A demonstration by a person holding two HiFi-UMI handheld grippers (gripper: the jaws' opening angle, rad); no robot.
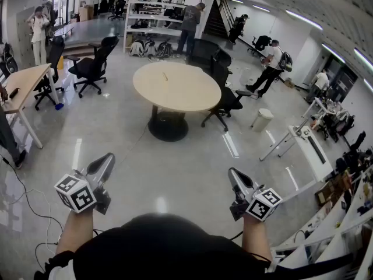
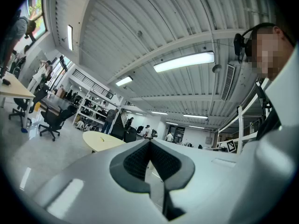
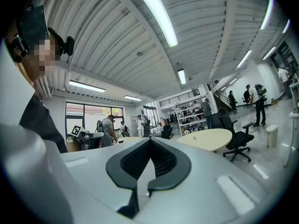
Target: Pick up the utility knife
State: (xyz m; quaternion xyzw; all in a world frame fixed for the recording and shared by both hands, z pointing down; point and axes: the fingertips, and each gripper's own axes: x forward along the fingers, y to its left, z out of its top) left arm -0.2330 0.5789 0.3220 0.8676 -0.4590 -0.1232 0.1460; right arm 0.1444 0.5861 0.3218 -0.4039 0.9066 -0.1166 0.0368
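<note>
A small, thin object, probably the utility knife point(image 1: 165, 76), lies on the far part of a round beige table point(image 1: 186, 95) several steps ahead; it is too small to make out. It shows as a speck in the left gripper view point(image 2: 102, 139) and the right gripper view point(image 3: 194, 137). My left gripper point(image 1: 108, 159) is held level at the lower left, pads together, nothing between them point(image 2: 150, 141). My right gripper point(image 1: 233, 172) is at the lower right, also shut and empty point(image 3: 150, 140). Both are far short of the table.
Black office chairs stand right of the table point(image 1: 224, 95) and at the left point(image 1: 90, 69). A wooden desk point(image 1: 20, 86) is at the far left, a white bin point(image 1: 262, 120) and a white workbench point(image 1: 306, 147) at the right. Cables point(image 1: 23, 197) trail on the floor. People stand by the shelves point(image 1: 157, 16).
</note>
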